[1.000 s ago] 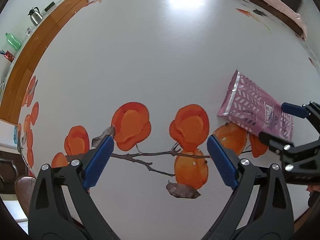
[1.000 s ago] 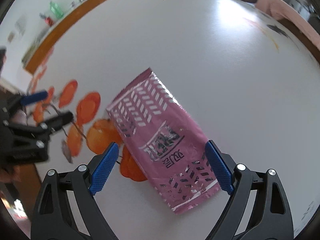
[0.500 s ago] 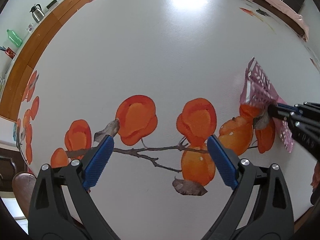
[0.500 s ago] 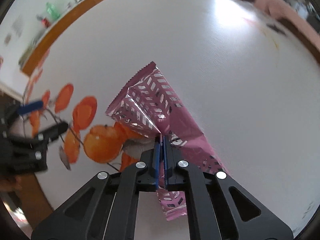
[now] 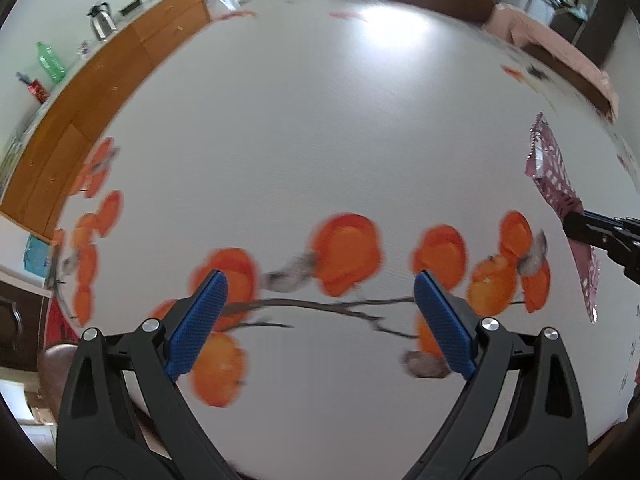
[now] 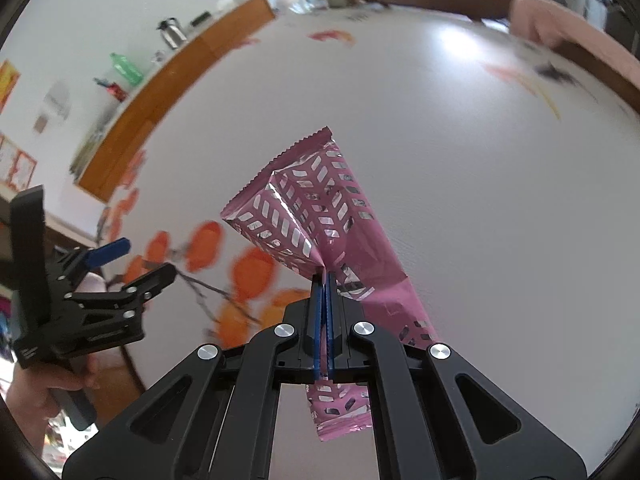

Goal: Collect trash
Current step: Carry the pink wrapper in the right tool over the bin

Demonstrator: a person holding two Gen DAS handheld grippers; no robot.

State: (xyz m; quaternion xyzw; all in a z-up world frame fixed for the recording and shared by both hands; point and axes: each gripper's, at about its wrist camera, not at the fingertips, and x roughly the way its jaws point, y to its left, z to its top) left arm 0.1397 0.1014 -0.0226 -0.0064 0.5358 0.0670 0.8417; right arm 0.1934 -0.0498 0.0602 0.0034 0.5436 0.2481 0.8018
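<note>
The right gripper [image 6: 324, 280] has its blue fingers [image 6: 318, 320] pressed together on a pink wrapper [image 6: 320, 208], pinching it about midway along its length. The foil creases into a fold at the grip. The wrapper's near end hangs below the fingers, and its far, serrated end fans out and tilts up beyond them, over the white worktop [image 6: 480, 200]. In the left wrist view the same wrapper [image 5: 552, 168] shows at the right edge, with the right gripper [image 5: 572, 222] clamped on it and its lower end dangling past the orange fruit print [image 5: 344, 252] on the worktop [image 5: 320, 120].

Left of the wrapper, the left gripper [image 6: 132, 260] is held by a hand [image 6: 44, 392] over the worktop's edge, its fingers [image 5: 198, 320] spread wide with nothing between them. Under it lies the printed branch of orange fruit [image 6: 248, 272], which runs from there to just beside the wrapper.

Beyond the wrapper the worktop is plain white up to a bright glare. Far left of the wrapper stands a wooden sideboard [image 6: 168, 92] carrying a metal kettle [image 6: 172, 34] and a green bottle [image 6: 126, 68]. Far right of the wrapper, a pink cloth [image 6: 568, 28] lies at the worktop's far edge.
</note>
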